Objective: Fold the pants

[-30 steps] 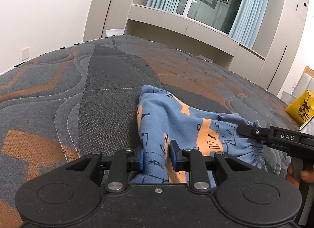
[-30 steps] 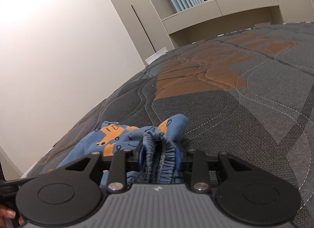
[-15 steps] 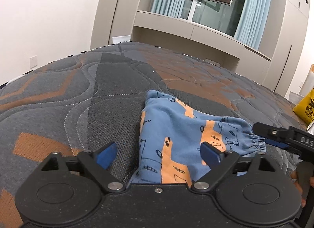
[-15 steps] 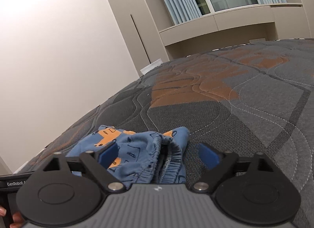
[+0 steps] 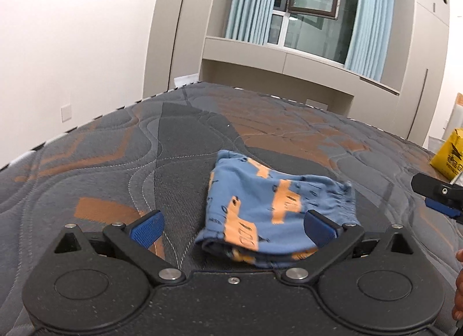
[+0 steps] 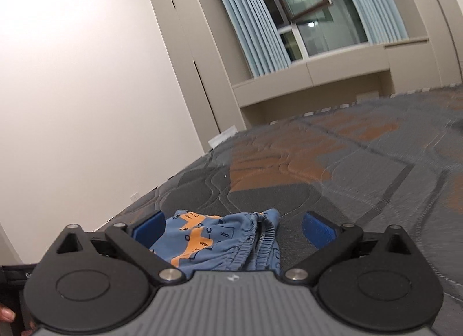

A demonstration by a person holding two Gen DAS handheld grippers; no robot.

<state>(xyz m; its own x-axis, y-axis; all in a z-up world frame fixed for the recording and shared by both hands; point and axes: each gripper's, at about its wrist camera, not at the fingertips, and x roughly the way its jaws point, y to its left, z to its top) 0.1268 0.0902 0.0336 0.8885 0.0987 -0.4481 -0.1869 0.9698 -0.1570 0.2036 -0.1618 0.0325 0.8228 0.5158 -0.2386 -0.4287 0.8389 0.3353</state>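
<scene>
The small blue pants with orange print (image 5: 269, 206) lie folded into a compact square on the grey and orange mattress (image 5: 115, 168). My left gripper (image 5: 231, 224) is open and empty, held just behind and above the folded stack's near edge. My right gripper (image 6: 234, 224) is open and empty, above the elastic waistband end of the pants (image 6: 220, 240). The right gripper's tip also shows at the right edge of the left wrist view (image 5: 439, 194).
The mattress stretches far beyond the pants. Beyond it are a window with blue curtains (image 5: 306, 9), beige cabinets (image 5: 289, 64) and a white wall. A yellow bag (image 5: 450, 159) sits off the bed's right side.
Both grippers were shut on the pants a second ago. They opened, let the cloth go and have pulled back and up. The pants now rest folded on the mattress.
</scene>
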